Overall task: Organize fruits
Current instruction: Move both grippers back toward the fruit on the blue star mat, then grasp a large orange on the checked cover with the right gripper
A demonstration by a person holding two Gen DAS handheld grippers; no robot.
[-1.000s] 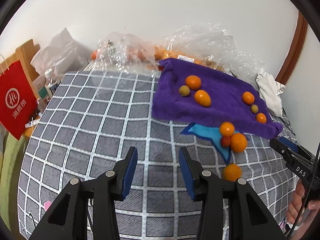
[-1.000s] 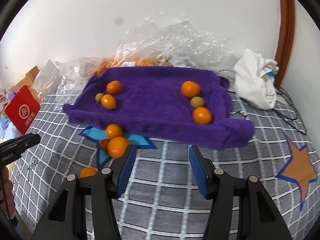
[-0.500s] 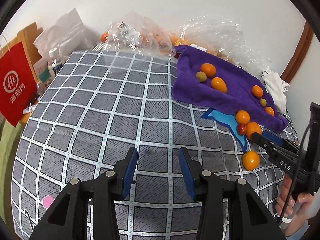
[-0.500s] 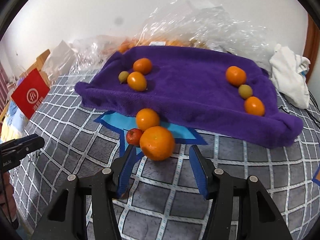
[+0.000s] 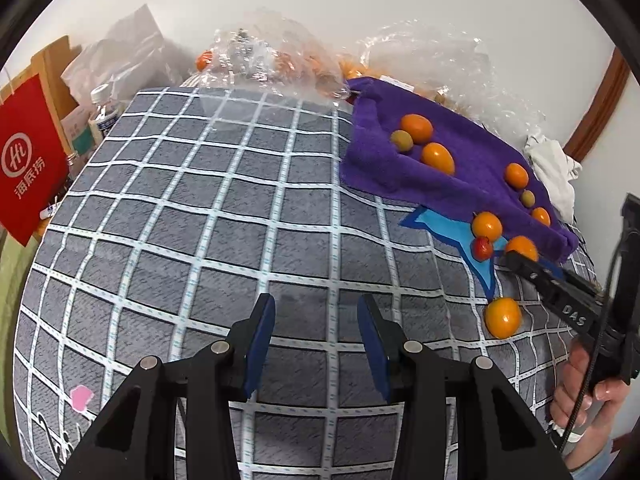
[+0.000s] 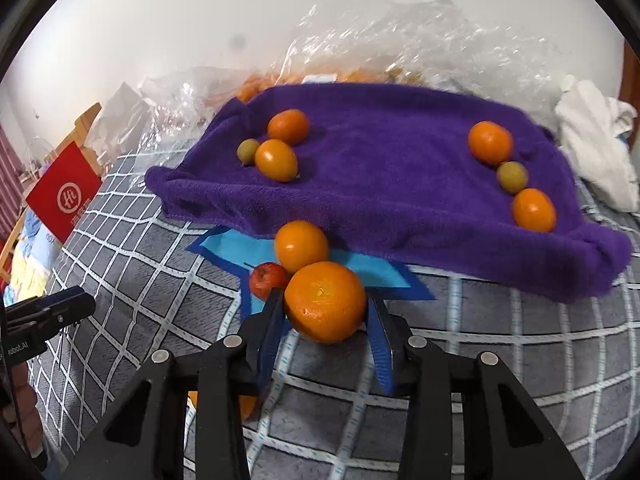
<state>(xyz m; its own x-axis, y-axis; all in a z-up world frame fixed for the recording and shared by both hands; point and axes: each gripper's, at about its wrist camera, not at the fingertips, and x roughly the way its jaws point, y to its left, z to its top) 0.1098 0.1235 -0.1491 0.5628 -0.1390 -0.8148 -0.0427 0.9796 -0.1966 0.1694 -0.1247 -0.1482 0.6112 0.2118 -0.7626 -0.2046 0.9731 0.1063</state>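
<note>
- Two grippers are out over the grey checked cover [image 5: 208, 216], and only the right gripper [image 6: 325, 312] has fruit between its blue pads; its jaws have just been closing, and they now sit against both flanks of the big orange [image 6: 325, 307], which I take to be gripped, or very nearly.
- Just beyond those jaw tips, touching the big orange, lie a smaller orange [image 6: 301, 245] and a little red fruit [image 6: 267, 279] off the left pad, all on the blue star patch [image 6: 236, 250].
- Farther ahead of the jaws the purple towel [image 6: 392, 184] carries two groups of three: one ahead and to the left, one ahead and to the right, each with two orange fruits and a small green one.
- One more orange fruit [image 5: 502, 317] rests well to the right of the left gripper [image 5: 316, 338], whose jaws stand partly open with nothing between them, only the cover below.
- Handling, as I judge it: the big orange looks firm but yielding, with a dimpled peel that should grip well on the pads; it is round, so it will roll if let go on the soft cover.
- Best hold is across its widest part, where the pads are now; a hard squeeze could bruise it.
- Lifting risks nudging the two neighbours, since both touch it.
</note>
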